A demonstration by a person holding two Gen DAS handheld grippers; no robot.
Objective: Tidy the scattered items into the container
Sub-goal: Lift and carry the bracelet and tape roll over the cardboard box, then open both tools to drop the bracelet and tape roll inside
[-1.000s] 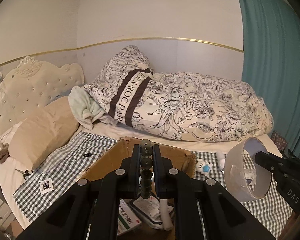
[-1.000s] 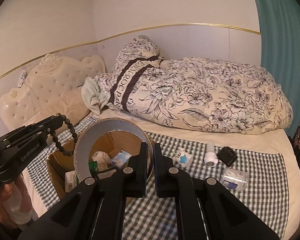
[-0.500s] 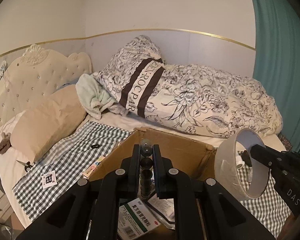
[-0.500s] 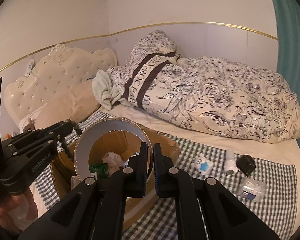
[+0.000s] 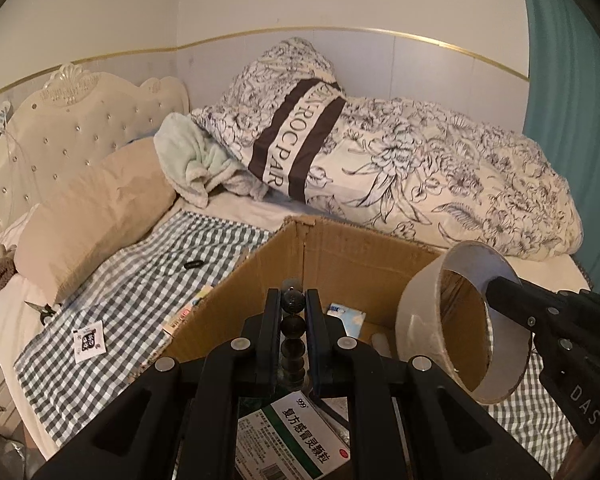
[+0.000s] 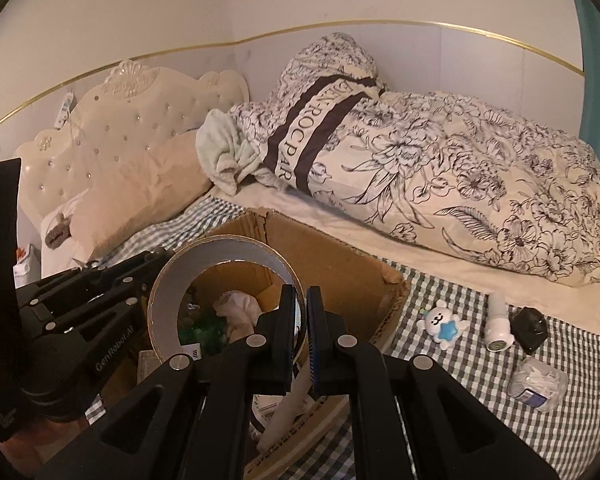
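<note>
Left wrist view: a bedroom, with a cardboard box (image 5: 340,256) open on a bed spread with a green-checked cloth (image 5: 140,280).

Both grippers hang over the box. The left gripper (image 5: 294,312) is clamped on a string of dark beads (image 5: 293,326); the right gripper (image 6: 300,308) is clamped on the rim of a wide tape roll (image 6: 220,252). A medicine carton (image 5: 300,436) lies inside the box. On the cloth right of the box lie a white toy (image 6: 440,322), a white tube (image 6: 498,320), a black object (image 6: 532,324) and a clear tub (image 6: 538,378). Behind are a floral duvet (image 5: 440,184), a tufted headboard (image 5: 72,128), a beige pillow (image 5: 96,204) and a teal curtain (image 5: 572,120).
</note>
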